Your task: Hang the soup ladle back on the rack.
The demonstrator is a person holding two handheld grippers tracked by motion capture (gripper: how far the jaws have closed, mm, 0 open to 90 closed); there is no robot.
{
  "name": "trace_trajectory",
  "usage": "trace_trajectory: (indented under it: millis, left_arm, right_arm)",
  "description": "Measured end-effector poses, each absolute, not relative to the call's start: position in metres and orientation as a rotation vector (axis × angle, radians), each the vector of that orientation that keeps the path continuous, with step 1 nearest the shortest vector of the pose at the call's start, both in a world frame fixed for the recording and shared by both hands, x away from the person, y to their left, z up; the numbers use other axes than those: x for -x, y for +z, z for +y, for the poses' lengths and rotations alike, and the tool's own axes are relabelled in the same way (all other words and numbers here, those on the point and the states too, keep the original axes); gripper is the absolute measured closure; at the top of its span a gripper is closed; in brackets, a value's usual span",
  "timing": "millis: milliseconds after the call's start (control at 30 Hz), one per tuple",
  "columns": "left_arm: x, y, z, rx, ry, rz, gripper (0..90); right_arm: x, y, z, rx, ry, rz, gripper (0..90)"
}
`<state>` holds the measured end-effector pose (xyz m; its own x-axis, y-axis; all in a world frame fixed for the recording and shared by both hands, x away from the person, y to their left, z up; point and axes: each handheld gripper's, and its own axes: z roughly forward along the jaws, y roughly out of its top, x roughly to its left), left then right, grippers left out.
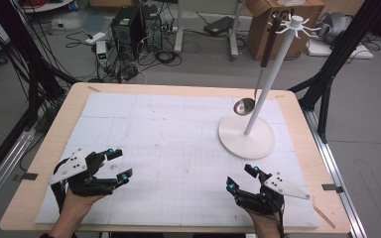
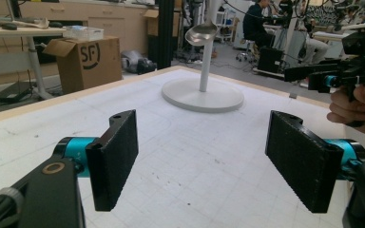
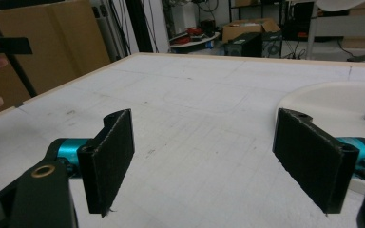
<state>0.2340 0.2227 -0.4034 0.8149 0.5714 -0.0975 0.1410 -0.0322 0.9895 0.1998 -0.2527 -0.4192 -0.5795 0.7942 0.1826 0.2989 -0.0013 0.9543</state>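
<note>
Ladle [image 1: 245,105]: it hangs by its dark handle from one of the hooks at the top of a white stand [image 1: 273,79], bowl downward. The metal bowl sits just beside the stand's pole, above the round white base [image 1: 238,141] and clear of it. In the left gripper view the bowl [image 2: 201,33] appears against the upper part of the pole [image 2: 204,71].

Stand: upright on the far right part of the worktop [image 1: 44,148], its base resting on the white gridded mat [image 1: 168,129] that covers most of the wooden surface.

Left tongs [image 1: 119,164]: held in the person's left hand [image 1: 77,203] at the near left of the mat, set wide, with nothing between the pads. The left gripper view confirms both black pads [image 2: 114,156] well apart over bare mat, pointing toward the stand.

Right tongs [image 1: 240,178]: held at the near right of the mat, in front of the stand's base, likewise set wide and holding nothing. In the right gripper view the pads [image 3: 109,159] are well apart over bare mat, and the edge of the stand's base [image 3: 323,99] lies just beyond the right-hand pad.

The two tongs are well apart from each other and from the ladle. Surface of the mat shows faint scuffs and grid lines.

Surroundings: cardboard box [image 1: 283,25], computer towers [image 1: 134,25] and cables on the floor beyond the worktop.
</note>
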Motion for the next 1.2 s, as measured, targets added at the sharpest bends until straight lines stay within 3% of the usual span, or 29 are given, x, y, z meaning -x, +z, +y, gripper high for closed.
trace_trajectory:
  millis: [1200]
  left_arm:
    - [-0.22,-0.438,0.22,-1.577,0.442,0.627,24.5]
  right_arm:
    - [-0.196,-0.433,-0.234,-1.028,1.49,1.939,20.5]
